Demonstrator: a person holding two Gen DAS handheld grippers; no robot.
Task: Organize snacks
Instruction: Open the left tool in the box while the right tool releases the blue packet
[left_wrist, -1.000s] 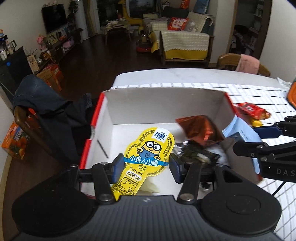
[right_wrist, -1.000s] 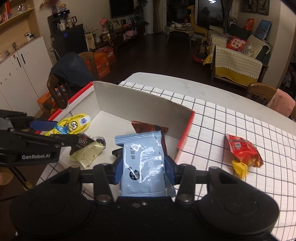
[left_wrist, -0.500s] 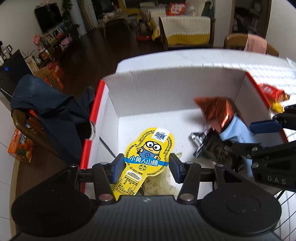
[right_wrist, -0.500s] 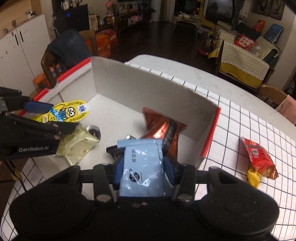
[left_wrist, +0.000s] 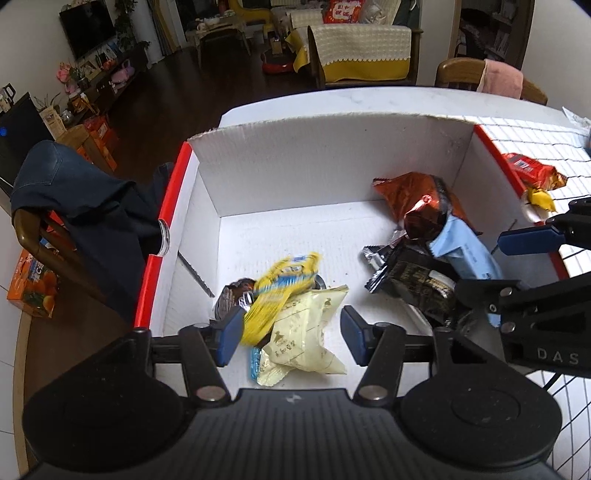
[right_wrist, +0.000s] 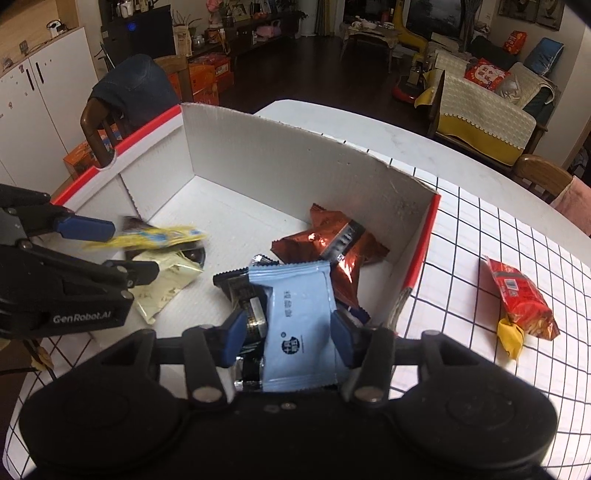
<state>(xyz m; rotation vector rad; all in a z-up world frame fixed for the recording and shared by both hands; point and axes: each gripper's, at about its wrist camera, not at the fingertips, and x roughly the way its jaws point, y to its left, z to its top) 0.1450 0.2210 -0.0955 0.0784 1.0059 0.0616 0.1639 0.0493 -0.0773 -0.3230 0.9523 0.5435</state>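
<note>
Both grippers are hanging over the near edge of the white cardboard box (left_wrist: 325, 162) with red rims, which is sitting on the grid-pattern tablecloth (right_wrist: 498, 258). Left gripper (left_wrist: 291, 328): jaws are opening, pads standing apart; the yellow packet (left_wrist: 280, 291) is blurred between them, brushing the left pad at most, not clamped, lying over a cream pouch (left_wrist: 306, 332) and a dark round wrapper (left_wrist: 231, 295) near the box's near-left corner. Right gripper (right_wrist: 284, 332): jaws are also opening, the light blue packet (right_wrist: 299, 314) is sitting between the pads with a visible gap on the left side, so not pinched; the right pad is just beside or touching its edge, cannot tell which. Under the blue packet a black wrapper (right_wrist: 243, 291) is lying on the box floor. A brown foil bag (right_wrist: 332, 243) is leaning by the box's right wall, touching the blue packet. Middle and far end of the box floor are showing bare white. Outside the box, a red snack bag (right_wrist: 521, 299) with a yellow end is lying on the tablecloth, well apart from the right wall.
</note>
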